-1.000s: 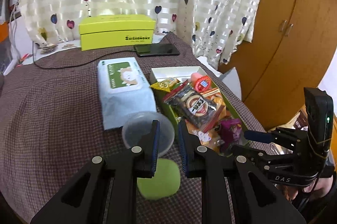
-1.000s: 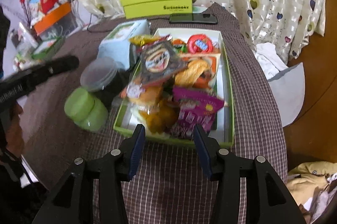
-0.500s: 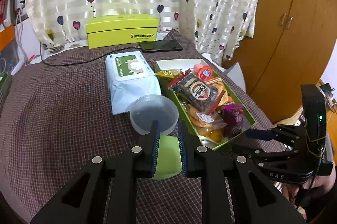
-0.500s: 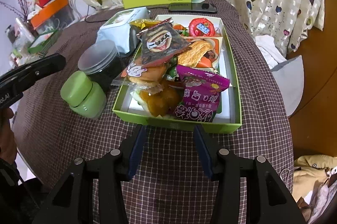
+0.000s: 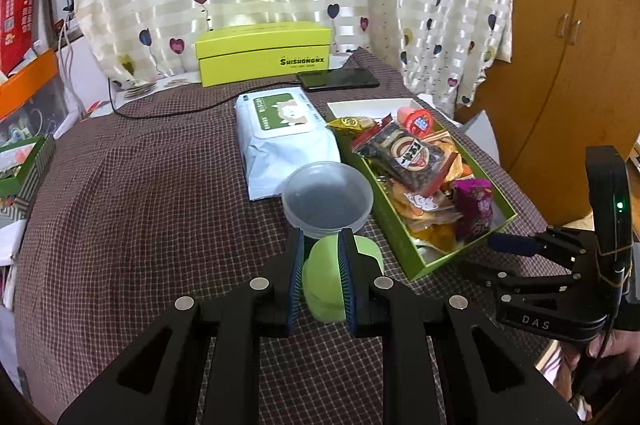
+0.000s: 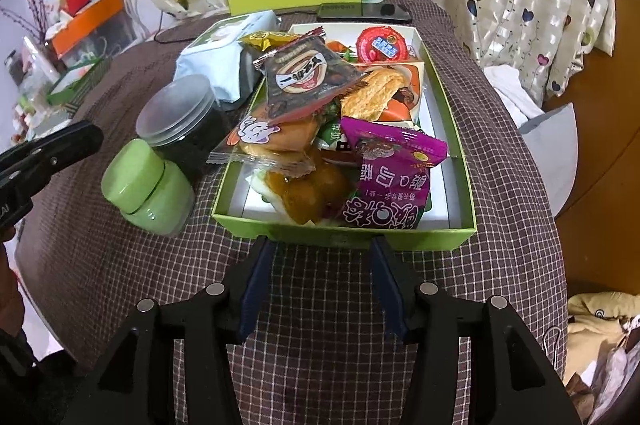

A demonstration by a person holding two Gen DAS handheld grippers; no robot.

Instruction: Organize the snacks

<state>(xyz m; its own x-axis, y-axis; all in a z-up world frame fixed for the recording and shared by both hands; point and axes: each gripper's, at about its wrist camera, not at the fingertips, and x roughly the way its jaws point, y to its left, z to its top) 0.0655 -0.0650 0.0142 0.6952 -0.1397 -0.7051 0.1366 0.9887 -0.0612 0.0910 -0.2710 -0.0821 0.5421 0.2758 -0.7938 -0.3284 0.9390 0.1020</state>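
Snacks lay heaped in green box beside green jar. Packets looked light, crinkly, slippery; best pinched at sealed edge. Right gripper half-open, empty, jaws just widening. Left gripper nearly closed, empty above jar.

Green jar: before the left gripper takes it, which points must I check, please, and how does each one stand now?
1. Green jar upright, lid on: ok.
2. Left gripper at the jar: not ok; the right wrist view shows it apart, beside the jar.
3. Left jaws wide enough: not ok; their gap looks narrower than the jar's lid.
4. Dark jar clear of the green jar: cannot tell; it stands close behind.
5. Room in the snack box: not ok; packets pile above its rim.
6. Right gripper out of the way: ok; open, empty, before the box's near wall; its jaws have just opened further.
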